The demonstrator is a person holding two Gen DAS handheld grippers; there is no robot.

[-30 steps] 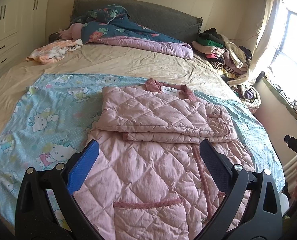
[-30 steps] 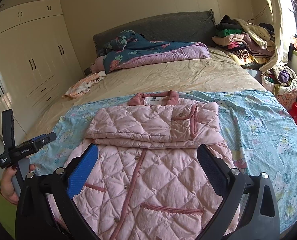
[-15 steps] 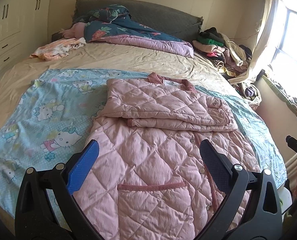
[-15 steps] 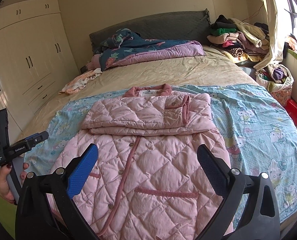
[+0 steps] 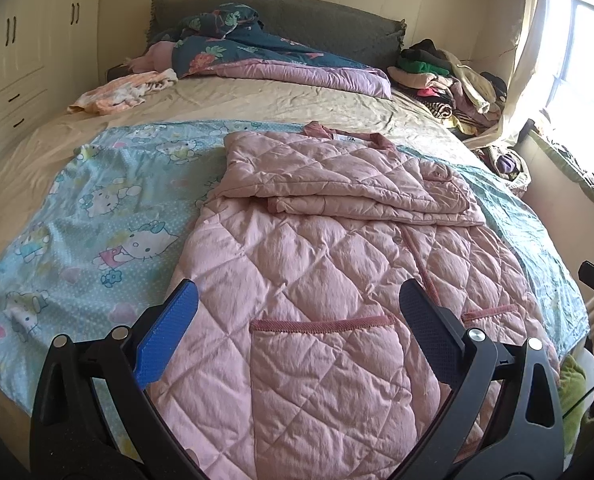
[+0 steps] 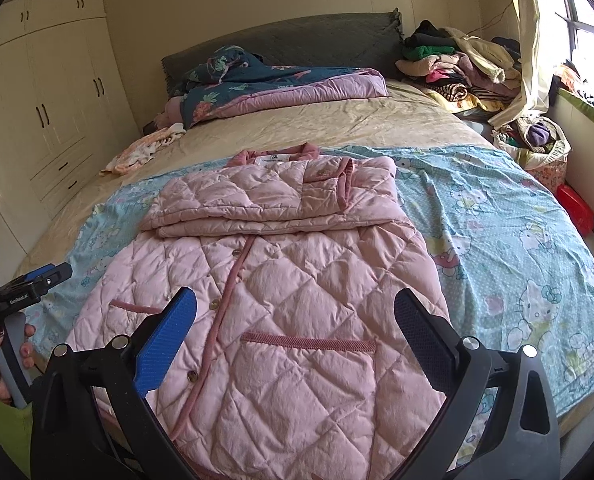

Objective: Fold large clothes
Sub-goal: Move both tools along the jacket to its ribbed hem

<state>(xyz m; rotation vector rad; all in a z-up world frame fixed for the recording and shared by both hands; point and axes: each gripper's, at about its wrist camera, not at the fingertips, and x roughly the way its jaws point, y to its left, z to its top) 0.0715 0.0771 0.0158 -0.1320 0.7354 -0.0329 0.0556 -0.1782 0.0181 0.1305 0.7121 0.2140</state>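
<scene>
I am holding my left claw point(image 5: 297, 306) and right claw point(image 6: 295, 306) wide above the jacket point(image 6: 281, 280), gripping nothing.

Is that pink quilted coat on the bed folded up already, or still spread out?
Partly folded. The pink quilted coat has its sleeves folded across the chest, but its lower half still lies spread flat on the cartoon-cat sheet.

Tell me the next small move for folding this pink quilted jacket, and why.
Probably lower both open grippers, left gripper and right gripper, onto the near hem of the pink quilted jacket and pinch it. The sleeves are already folded across the chest, the lower half lies flat on the cartoon-cat sheet, and neither gripper holds fabric yet.
</scene>
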